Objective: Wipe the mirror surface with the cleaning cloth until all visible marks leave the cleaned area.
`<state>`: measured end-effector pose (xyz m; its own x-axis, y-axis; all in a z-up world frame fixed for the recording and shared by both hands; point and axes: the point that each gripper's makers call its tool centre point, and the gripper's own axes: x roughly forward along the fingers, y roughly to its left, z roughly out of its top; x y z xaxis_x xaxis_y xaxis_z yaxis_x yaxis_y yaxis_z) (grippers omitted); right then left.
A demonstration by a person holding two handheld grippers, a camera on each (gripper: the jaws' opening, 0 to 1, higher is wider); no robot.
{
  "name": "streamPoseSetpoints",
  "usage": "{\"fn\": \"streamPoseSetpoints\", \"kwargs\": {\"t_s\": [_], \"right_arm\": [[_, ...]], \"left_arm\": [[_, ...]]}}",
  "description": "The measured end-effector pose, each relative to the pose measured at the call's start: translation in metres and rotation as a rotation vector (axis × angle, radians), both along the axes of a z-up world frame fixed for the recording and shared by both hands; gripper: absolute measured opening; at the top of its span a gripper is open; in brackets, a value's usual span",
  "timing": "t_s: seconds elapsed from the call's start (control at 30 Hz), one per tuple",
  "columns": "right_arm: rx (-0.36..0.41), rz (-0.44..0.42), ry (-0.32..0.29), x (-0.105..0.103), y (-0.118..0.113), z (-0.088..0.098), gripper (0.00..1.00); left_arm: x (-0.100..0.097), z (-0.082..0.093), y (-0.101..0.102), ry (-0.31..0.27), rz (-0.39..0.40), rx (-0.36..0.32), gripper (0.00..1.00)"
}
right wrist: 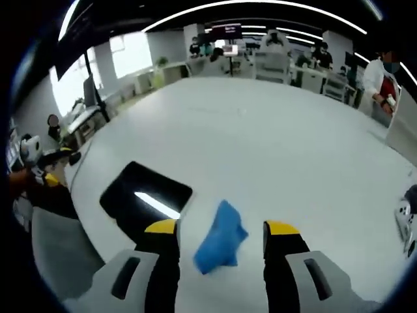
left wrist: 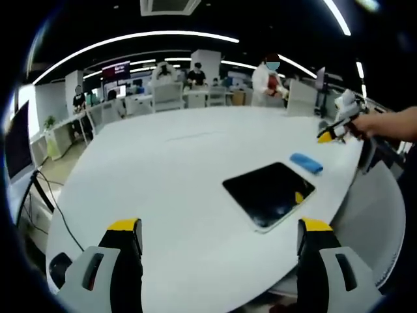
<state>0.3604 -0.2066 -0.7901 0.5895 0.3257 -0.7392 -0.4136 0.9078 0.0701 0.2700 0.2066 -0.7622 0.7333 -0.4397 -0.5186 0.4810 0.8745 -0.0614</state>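
Mirror (left wrist: 269, 193) is lying flat on the big white table (left wrist: 182, 189), a dark rectangular slab with a pale rim, sitting around 4 o'clock from the middle of the left gripper view and pretty close to the table's near edge. In the right gripper view the same mirror (right wrist: 146, 194) sits at about 8 o'clock, with a bright strip of ceiling light reflected across it. The cleaning cloth (left wrist: 306, 163), a small blue one, is on the table just beside the mirror's far corner, at roughly 2 o'clock from it in the left gripper view; can't tell if it's touching the rim. From the right gripper's camera the cleaning cloth (right wrist: 221, 238) is crumpled up right between the two yellow-tipped jaws of the right gripper (right wrist: 220, 228), which are spread wide and not pinching it. The left gripper (left wrist: 220, 227) has its jaws wide apart too, with bare table between them. The right gripper (left wrist: 331, 134) also pokes into the left gripper view at 3 o'clock, held in a person's hand (left wrist: 370, 124). Office desks (left wrist: 163, 98) and a few people sit in the background beyond the table.
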Motion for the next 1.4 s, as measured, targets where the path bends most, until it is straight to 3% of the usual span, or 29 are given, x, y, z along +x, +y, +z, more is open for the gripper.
{"fn": "streamPoseSetpoints", "kwargs": {"t_s": [0.1, 0.3, 0.33, 0.43, 0.53, 0.67, 0.77, 0.83, 0.87, 1.03, 1.13, 1.3, 1.4], "right_arm": [[0.002, -0.035, 0.081, -0.001, 0.001, -0.020, 0.47], [-0.039, -0.049, 0.104, 0.008, 0.003, -0.039, 0.32], [-0.021, -0.079, 0.157, 0.005, 0.004, -0.045, 0.31], [0.054, -0.101, 0.229, 0.004, 0.014, -0.049, 0.24], [-0.015, -0.097, 0.253, 0.008, 0.008, -0.054, 0.21], [-0.049, -0.118, 0.304, 0.012, 0.007, -0.064, 0.18], [-0.066, -0.146, 0.339, 0.009, 0.008, -0.078, 0.04], [-0.069, -0.167, 0.371, 0.002, 0.010, -0.087, 0.02], [-0.069, -0.179, 0.333, 0.007, 0.010, -0.085, 0.01], [-0.069, -0.175, 0.345, 0.008, 0.007, -0.086, 0.01], [0.029, -0.247, 0.383, 0.006, 0.008, -0.085, 0.01], [0.039, -0.235, 0.366, 0.005, 0.008, -0.084, 0.00], [-0.002, -0.251, 0.360, 0.006, 0.007, -0.082, 0.00]], "left_arm": [[-0.001, -0.004, 0.003, 0.012, -0.002, 0.005, 0.99], [-0.001, -0.007, 0.003, 0.027, -0.014, 0.005, 0.99], [-0.001, -0.007, 0.002, 0.028, -0.015, 0.003, 0.99], [-0.002, -0.008, 0.001, 0.031, -0.021, 0.004, 0.99], [-0.003, -0.010, 0.002, 0.038, -0.025, 0.007, 0.99], [-0.004, -0.013, 0.005, 0.044, -0.026, 0.008, 0.99], [-0.005, -0.013, 0.005, 0.046, -0.025, 0.005, 0.99], [-0.006, -0.015, 0.006, 0.051, -0.029, 0.007, 0.99], [-0.006, -0.015, 0.006, 0.052, -0.031, 0.008, 0.99], [-0.006, -0.017, 0.008, 0.054, -0.031, 0.003, 0.99], [-0.006, -0.019, 0.006, 0.054, -0.050, 0.009, 0.99], [-0.004, -0.019, 0.005, 0.051, -0.054, 0.000, 0.99], [-0.002, -0.021, 0.003, 0.057, -0.067, 0.006, 0.99]]}}
